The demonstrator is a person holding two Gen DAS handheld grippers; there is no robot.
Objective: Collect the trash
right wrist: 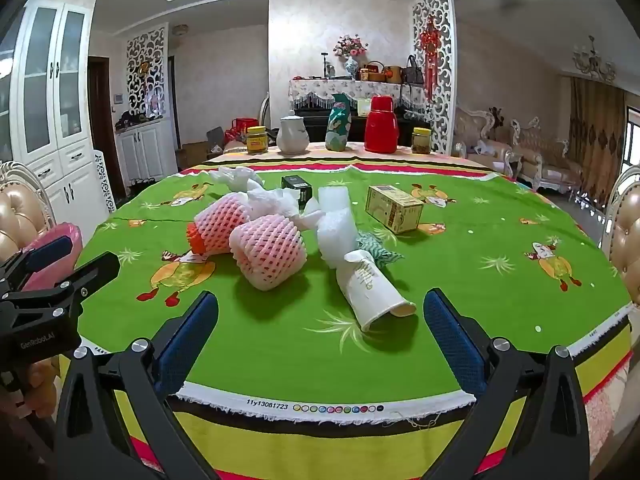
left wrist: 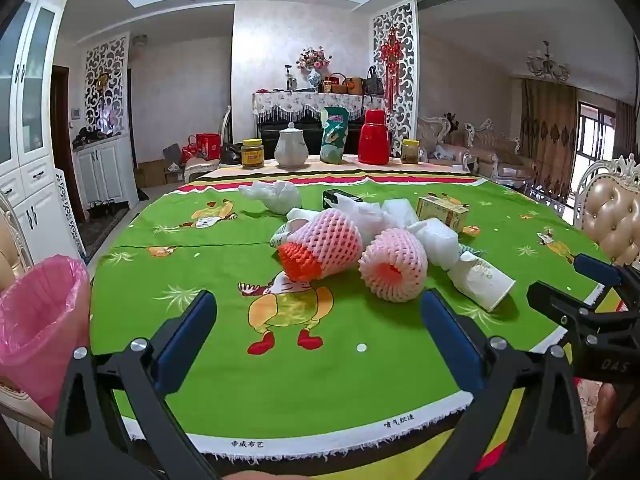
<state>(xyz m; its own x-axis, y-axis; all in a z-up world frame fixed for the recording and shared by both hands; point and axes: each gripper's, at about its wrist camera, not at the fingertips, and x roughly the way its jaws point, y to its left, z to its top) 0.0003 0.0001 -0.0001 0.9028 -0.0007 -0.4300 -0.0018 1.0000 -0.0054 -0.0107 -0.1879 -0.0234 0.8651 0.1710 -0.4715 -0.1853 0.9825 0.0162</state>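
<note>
Hovering with jaws wide and empty, the left gripper (left wrist: 316, 332) and right gripper (right wrist: 320, 332) face light, squashy foam nets (left wrist: 394, 264) and a crushable paper cup (right wrist: 372, 292), best pinched mid-body.

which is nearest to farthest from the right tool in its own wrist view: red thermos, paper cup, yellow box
1. Paper cup, lying on its side just ahead of the open right tool.
2. Yellow box, mid-table, right of the trash pile.
3. Red thermos, upright at the far edge.
</note>
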